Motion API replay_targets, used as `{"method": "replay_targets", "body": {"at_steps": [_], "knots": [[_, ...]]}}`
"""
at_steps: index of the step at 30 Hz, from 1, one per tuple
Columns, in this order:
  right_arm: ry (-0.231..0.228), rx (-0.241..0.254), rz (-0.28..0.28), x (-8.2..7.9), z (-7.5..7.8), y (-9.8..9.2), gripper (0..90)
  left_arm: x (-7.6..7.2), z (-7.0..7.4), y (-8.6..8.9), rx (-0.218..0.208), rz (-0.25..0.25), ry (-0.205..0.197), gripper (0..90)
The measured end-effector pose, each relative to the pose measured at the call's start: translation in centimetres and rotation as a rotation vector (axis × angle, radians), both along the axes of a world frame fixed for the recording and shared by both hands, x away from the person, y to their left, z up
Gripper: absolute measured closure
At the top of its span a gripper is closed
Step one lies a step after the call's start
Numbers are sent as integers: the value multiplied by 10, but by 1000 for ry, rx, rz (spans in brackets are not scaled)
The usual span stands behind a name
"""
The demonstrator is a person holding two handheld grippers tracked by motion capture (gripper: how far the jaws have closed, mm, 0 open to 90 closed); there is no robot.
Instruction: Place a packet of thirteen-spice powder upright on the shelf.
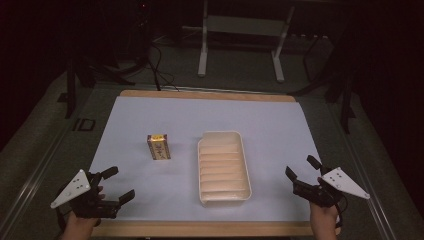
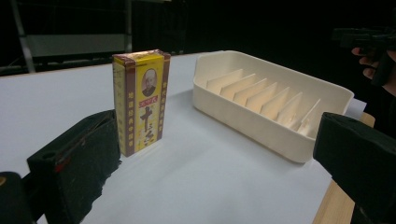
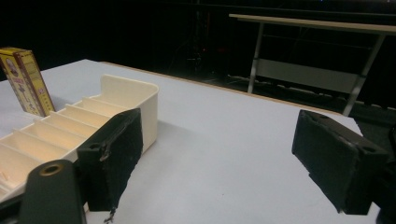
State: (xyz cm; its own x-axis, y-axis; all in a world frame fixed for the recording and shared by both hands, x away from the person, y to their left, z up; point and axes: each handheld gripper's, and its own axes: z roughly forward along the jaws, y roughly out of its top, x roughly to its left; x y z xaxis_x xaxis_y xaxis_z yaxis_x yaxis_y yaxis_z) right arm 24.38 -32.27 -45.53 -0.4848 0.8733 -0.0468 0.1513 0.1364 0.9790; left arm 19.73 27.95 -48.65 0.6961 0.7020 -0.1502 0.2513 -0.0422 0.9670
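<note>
So the setup is a worktop [image 1: 150, 115] covered in a pale sheet, with two things sitting on it. A small yellow box [image 1: 158, 147] with dark red edges and a little portrait on the front stands upright left of centre. Just to its right, not touching it, there's a cream tray [image 1: 244, 162] with a row of slanted dividers inside, lying lengthwise away from the person.

The left tongs [image 1: 122, 184] are down at the near left corner of the worktop, held in a hand [image 1: 80, 225] coming up from the bottom edge. Jaws are spread wide and there's nothing between them. In the left gripper view the yellow box [image 2: 140, 101] sits a bit ahead of the left-hand jaw and clearly apart from it, with the tray [image 2: 252, 119] off toward the other jaw.

The right tongs [image 1: 302, 167] are at the near right edge, also in a hand [image 1: 324, 216], also gaping open and holding nothing. From the right gripper view the tray [image 3: 150, 116] is close beside the left-hand jaw, and the yellow box [image 3: 25, 79] stands beyond the tray's far end. Bare sheet between both jaws.

Both tongs are well apart from the box; the right ones are nearer the tray. Behind the worktop it's dark, with a pale metal frame [image 1: 240, 45] on the floor.
</note>
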Motion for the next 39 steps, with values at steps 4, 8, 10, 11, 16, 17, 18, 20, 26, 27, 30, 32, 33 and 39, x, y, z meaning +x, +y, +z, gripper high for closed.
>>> {"method": "replay_targets", "body": {"at_steps": [4, 8, 10, 11, 16, 17, 18, 20, 26, 27, 30, 32, 33, 39], "knots": [[8, 4, 17, 1, 0, 1, 164, 1, -1, 0, -2, -10, 1, 13], [3, -4, 54, 4, 3, 3, 164, 5, 0, -4, 36, -43, -1, 13], [4, -5, 67, 4, 2, 3, 164, 7, 0, -6, 64, -66, 3, 13], [8, -2, 72, 5, 1, 3, 164, 8, 1, -6, 72, -81, 9, 13], [33, 7, 127, 8, -3, 3, 164, 13, 3, -8, 133, -137, 48, 13], [41, 9, 139, 8, -3, 4, 164, 13, 4, -8, 154, -144, 59, 13], [48, 1, 157, 9, -4, 5, 164, 14, 4, -8, 165, -149, 67, 13], [57, -22, 188, 10, -5, 6, 164, 16, 4, -8, 190, -161, 88, 13], [41, -50, 210, 8, -3, 9, 164, 23, 2, -7, 281, -213, 166, 13], [39, -54, 208, 8, -2, 10, 164, 24, 3, -8, 299, -223, 177, 13], [29, -60, 206, 6, -2, 10, 164, 27, 5, -11, 337, -259, 208, 13], [28, -63, 205, 6, -2, 10, 164, 28, 8, -14, 380, -283, 225, 13], [30, -58, 206, 6, -2, 11, 164, 29, 10, -15, 401, -293, 235, 13], [40, -68, 212, 6, -3, 13, 164, 35, 21, -20, 501, -346, 306, 13]]}}
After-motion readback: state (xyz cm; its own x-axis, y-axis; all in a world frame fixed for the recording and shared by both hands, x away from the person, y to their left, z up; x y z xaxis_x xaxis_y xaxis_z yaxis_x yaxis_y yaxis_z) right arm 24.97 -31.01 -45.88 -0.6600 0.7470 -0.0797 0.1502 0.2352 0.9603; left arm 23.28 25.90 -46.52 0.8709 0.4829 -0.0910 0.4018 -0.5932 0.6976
